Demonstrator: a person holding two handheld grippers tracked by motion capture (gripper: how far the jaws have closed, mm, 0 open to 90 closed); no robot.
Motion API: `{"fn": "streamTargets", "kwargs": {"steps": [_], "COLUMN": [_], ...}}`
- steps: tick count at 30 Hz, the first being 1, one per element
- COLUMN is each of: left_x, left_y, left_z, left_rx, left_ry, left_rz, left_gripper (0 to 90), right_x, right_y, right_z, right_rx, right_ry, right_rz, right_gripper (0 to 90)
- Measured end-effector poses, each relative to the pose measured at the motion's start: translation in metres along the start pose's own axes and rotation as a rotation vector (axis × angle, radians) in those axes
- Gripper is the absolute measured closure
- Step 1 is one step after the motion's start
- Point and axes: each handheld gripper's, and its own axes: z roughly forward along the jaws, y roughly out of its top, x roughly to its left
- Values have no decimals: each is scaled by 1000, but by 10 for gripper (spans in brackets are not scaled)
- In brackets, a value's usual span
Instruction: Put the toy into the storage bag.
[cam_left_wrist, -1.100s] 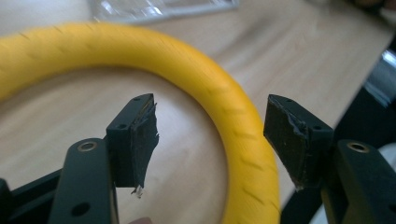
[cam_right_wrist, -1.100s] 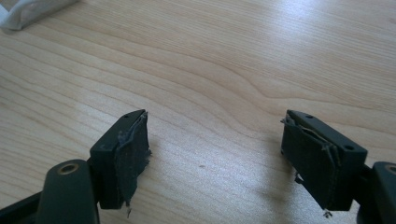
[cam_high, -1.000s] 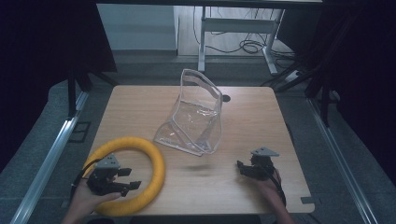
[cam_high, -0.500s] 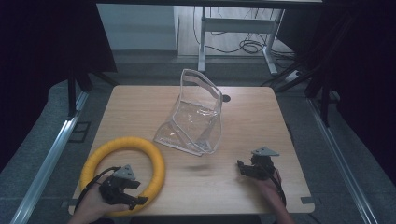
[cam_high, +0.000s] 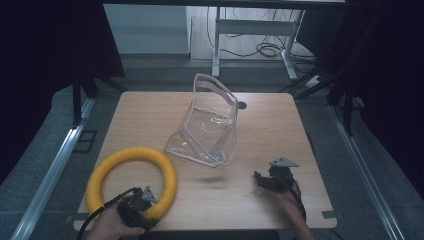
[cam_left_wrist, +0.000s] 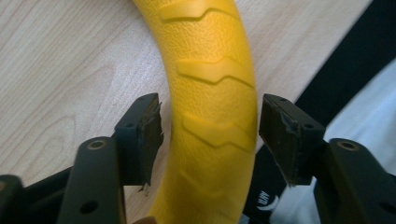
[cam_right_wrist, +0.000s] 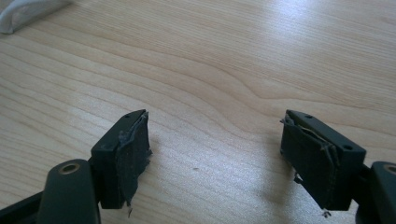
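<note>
1. Yellow foam is sitting between the jaws of my left gripper (cam_left_wrist: 208, 135): the ring (cam_high: 131, 180) is lying flat at the near left corner of the wooden table (cam_high: 260, 107), and I am straddling its near arc from the table edge.
2. I have just been closing those jaws around the ring's band. In the left gripper view a thin gap is showing on each side between the pads (cam_left_wrist: 147, 135) and the ribbed yellow surface, so I am not yet pinching it; the ring is between the jaws but not held.
3. Judging from this, I am finishing the approach and working through the grasp. Closing fully, lifting, and carrying the ring are all yet to come.
4. Moving toward the middle, the clear plastic pouch (cam_high: 207, 125) is standing upright with its mouth open, well apart from the ring. It looks like the likely destination, though nothing is in it yet.
5. At the near right, my right gripper (cam_high: 267, 180) is hovering over bare wood with its jaws spread wide and nothing between them. It is waiting, perhaps to steady the pouch once the ring is coming over.
</note>
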Motion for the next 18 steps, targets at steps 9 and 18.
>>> {"fn": "streamTargets", "kwargs": {"steps": [9, 18], "left_x": [0, 7], "left_y": [5, 5], "left_z": [7, 1], "left_rx": [28, -44], "left_ry": [-3, -59], "left_rz": [-37, -63], "left_gripper": [497, 507], "right_x": [0, 0], "right_y": [0, 0], "right_z": [0, 0], "right_rx": [0, 1], "right_ry": [-3, -2], "right_rz": [4, 3], "right_gripper": [240, 240]}}
